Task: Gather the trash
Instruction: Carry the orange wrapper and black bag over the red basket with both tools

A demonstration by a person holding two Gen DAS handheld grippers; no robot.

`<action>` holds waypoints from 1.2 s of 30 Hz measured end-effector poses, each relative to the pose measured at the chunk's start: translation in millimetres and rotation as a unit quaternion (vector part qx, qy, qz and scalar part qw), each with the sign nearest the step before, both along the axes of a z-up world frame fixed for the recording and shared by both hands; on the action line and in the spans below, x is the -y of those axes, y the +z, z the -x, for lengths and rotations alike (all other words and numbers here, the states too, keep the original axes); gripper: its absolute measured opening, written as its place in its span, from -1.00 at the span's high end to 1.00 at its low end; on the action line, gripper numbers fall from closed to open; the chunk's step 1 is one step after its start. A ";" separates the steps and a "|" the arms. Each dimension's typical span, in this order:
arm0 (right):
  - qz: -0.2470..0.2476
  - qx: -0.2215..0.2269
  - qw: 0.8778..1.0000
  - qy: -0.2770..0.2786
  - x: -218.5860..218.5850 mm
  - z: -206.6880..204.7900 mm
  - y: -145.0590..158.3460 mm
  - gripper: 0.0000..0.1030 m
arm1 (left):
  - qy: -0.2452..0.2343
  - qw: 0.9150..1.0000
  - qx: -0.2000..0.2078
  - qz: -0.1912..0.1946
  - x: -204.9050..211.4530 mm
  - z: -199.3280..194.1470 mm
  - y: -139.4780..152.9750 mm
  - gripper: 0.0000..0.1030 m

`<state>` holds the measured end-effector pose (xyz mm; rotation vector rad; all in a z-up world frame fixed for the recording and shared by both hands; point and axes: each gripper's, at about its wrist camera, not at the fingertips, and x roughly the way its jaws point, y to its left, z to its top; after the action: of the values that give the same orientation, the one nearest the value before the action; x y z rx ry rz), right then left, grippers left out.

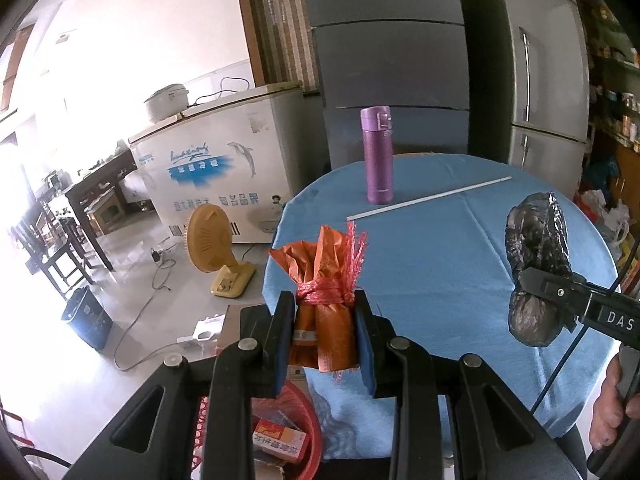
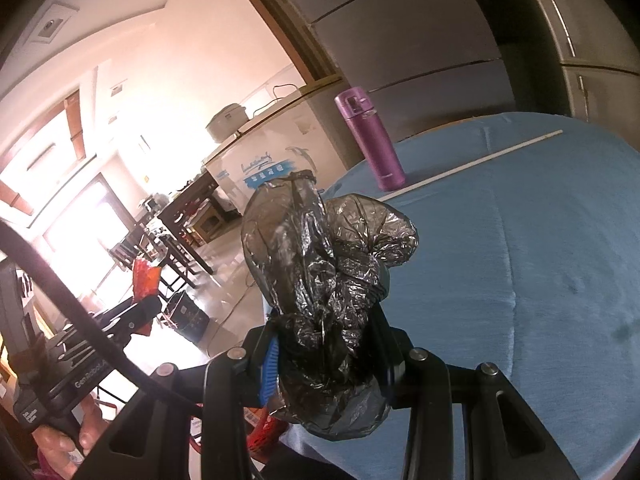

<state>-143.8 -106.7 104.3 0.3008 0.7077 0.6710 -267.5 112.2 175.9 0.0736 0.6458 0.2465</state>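
My left gripper (image 1: 325, 320) is shut on an orange plastic bag bundle (image 1: 326, 280) tied with red string, held over the left edge of the round table with a blue cloth (image 1: 440, 248). My right gripper (image 2: 326, 356) is shut on a crumpled black plastic bag (image 2: 320, 272), held above the table's near edge. The black bag also shows in the left wrist view (image 1: 536, 264), at the right. The orange bundle shows in the right wrist view (image 2: 145, 278), at the left. A red basket (image 1: 296, 424) holding a small box sits below the left gripper.
A purple thermos (image 1: 378, 156) and a white stick (image 1: 428, 198) are on the far part of the table. On the floor to the left are a yellow fan (image 1: 218, 248), a dark bin (image 1: 86, 316) and cables. A chest freezer (image 1: 216, 168) and a fridge (image 1: 548, 80) stand behind.
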 end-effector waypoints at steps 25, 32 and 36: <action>0.019 0.017 0.995 0.094 -74.5 26.9 12.0 0.19 | 0.066 0.998 0.010 0.002 -57.2 43.1 -1.4 0.42; 0.026 0.015 0.993 0.117 -95.0 32.9 13.5 0.19 | 0.080 0.997 0.009 -0.001 -69.1 55.8 -6.5 0.42; 0.032 0.016 0.991 0.130 -106.3 35.2 13.2 0.19 | 0.087 0.996 0.009 0.003 -77.1 60.6 -8.2 0.41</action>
<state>-179.0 -0.4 117.5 0.1391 0.7435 0.8958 -328.1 189.3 167.7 0.0095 0.6357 0.4124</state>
